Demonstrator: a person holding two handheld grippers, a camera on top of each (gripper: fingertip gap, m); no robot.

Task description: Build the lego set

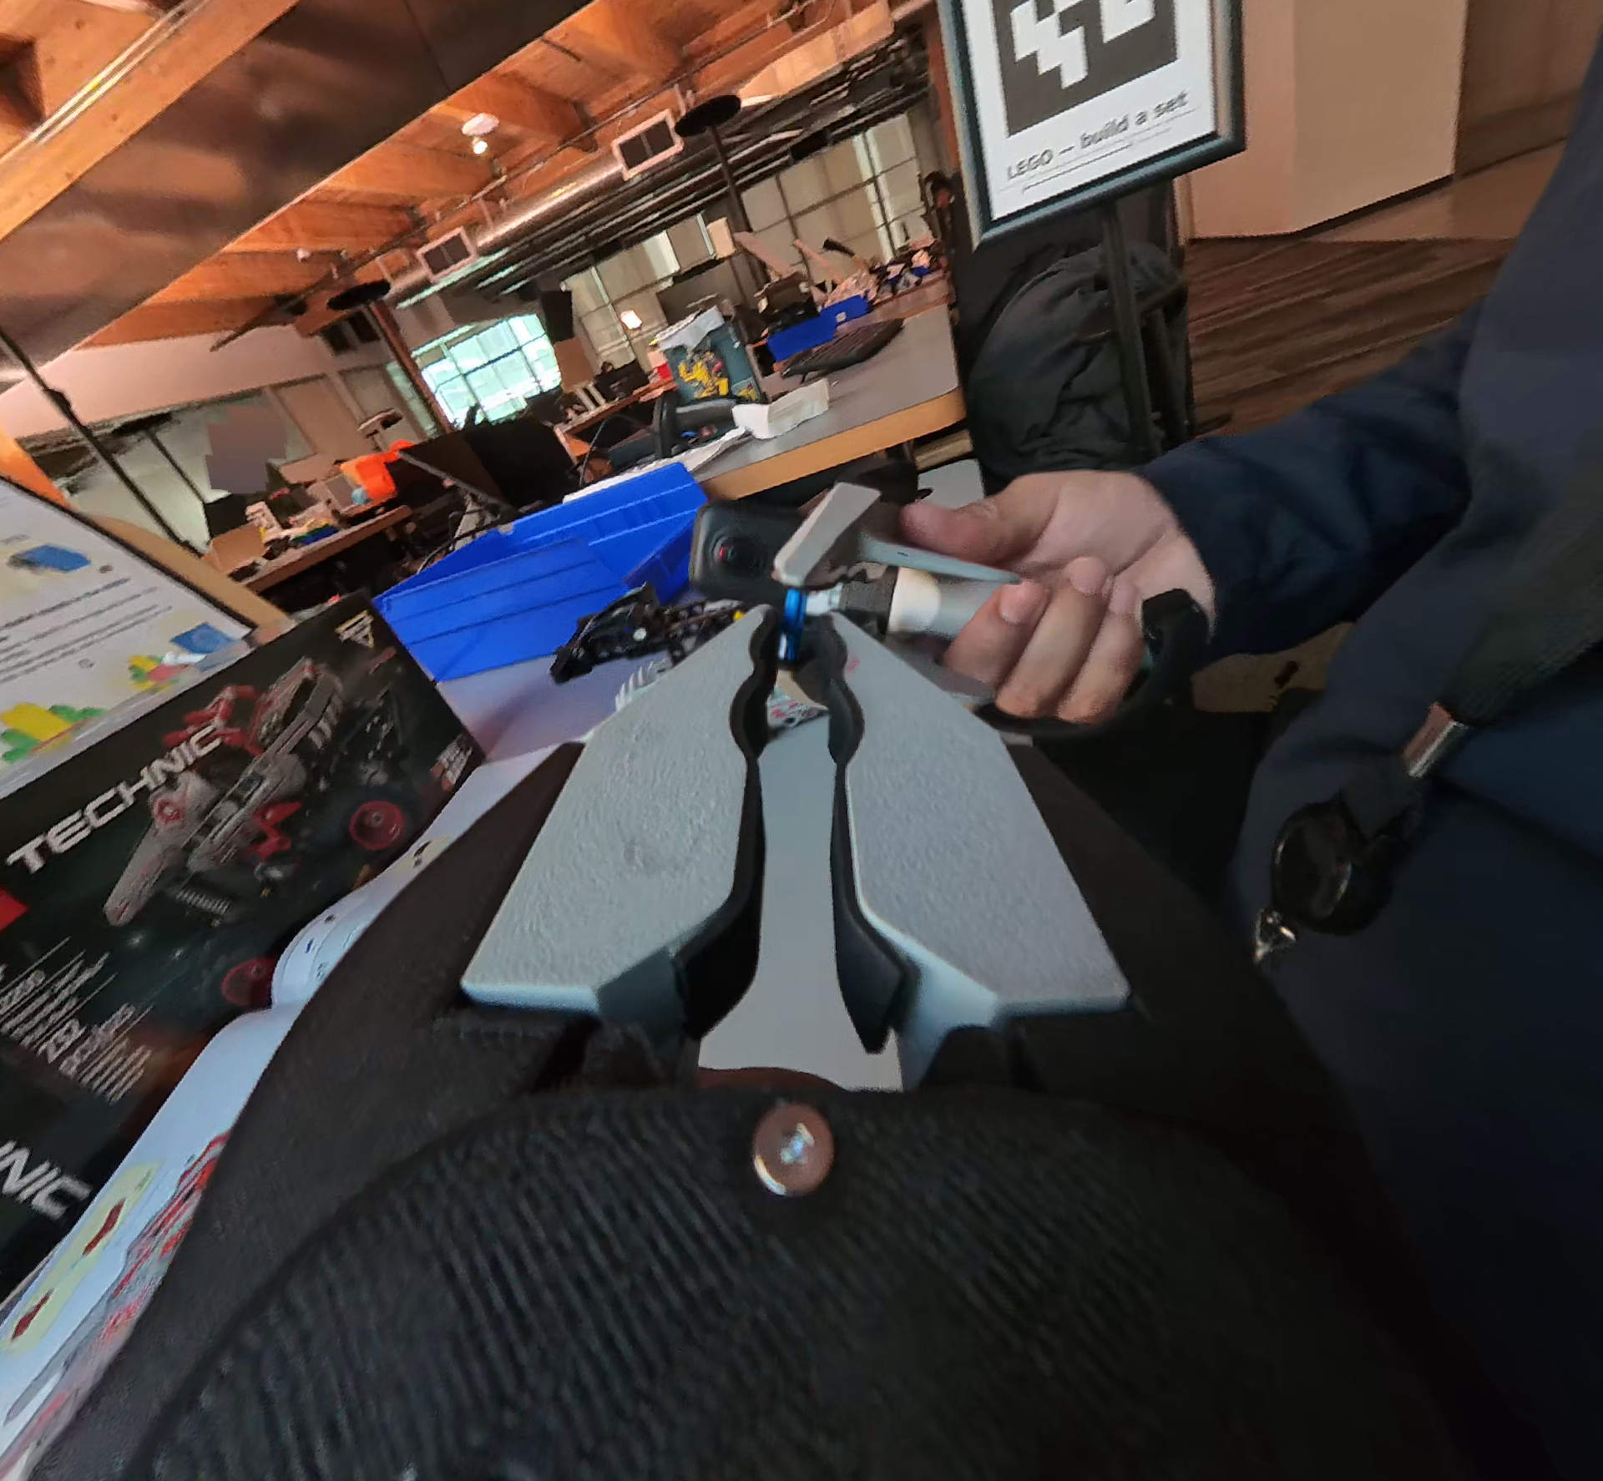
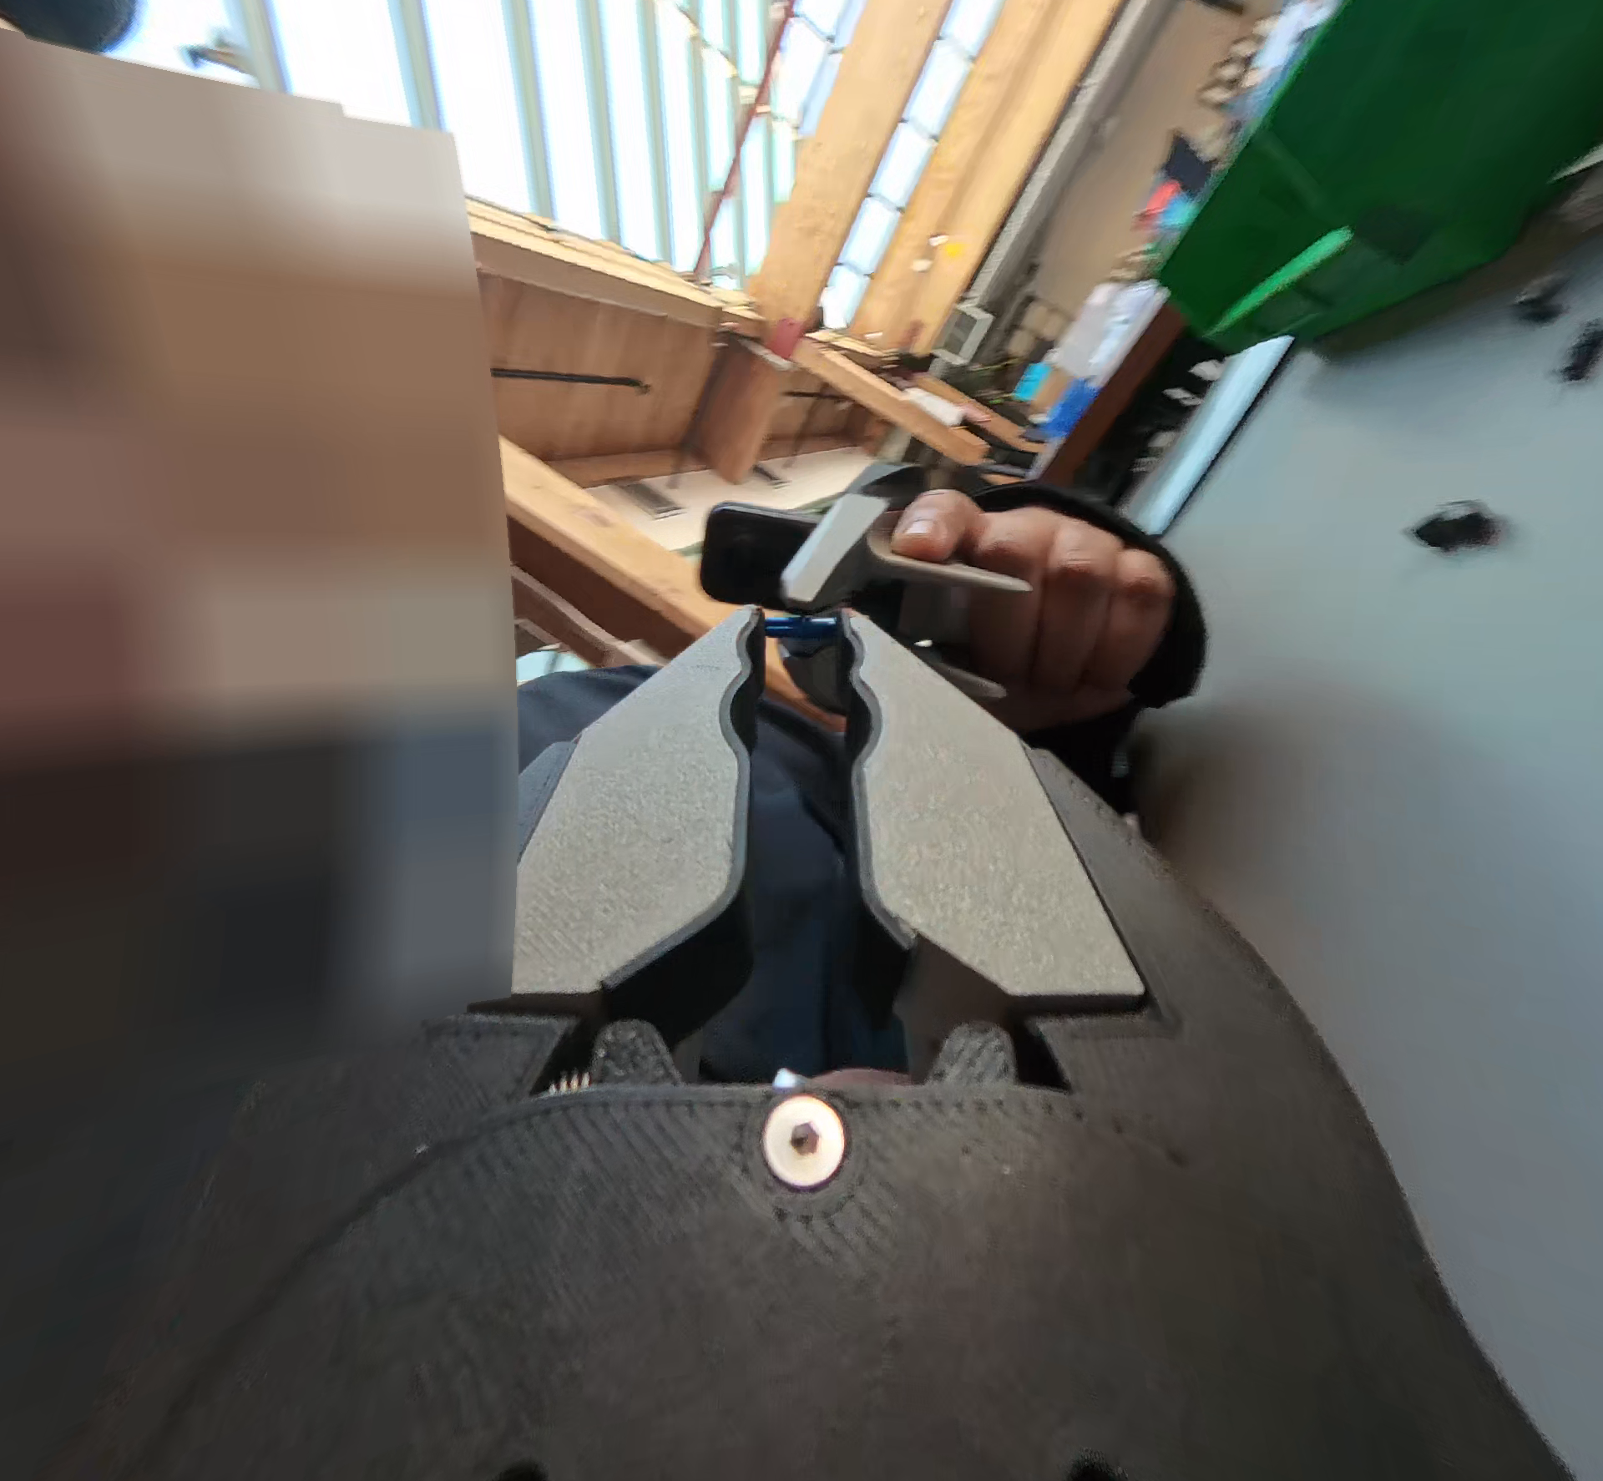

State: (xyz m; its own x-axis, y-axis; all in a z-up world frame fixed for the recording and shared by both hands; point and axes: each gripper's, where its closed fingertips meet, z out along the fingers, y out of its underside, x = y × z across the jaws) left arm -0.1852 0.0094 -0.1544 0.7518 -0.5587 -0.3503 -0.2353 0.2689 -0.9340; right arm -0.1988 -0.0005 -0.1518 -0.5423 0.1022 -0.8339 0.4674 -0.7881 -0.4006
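- Open workshop, timber ceiling; grey table w/ blue bins and dark lego box at L.
- L gripper: tips pinching small blue lego pin, held in the air.
- R gripper: tips clamped on same blue pin, end to end.
- Black part-built lego frame lies on table just beyond L tips.
- Each view shows the other hand on its handle.
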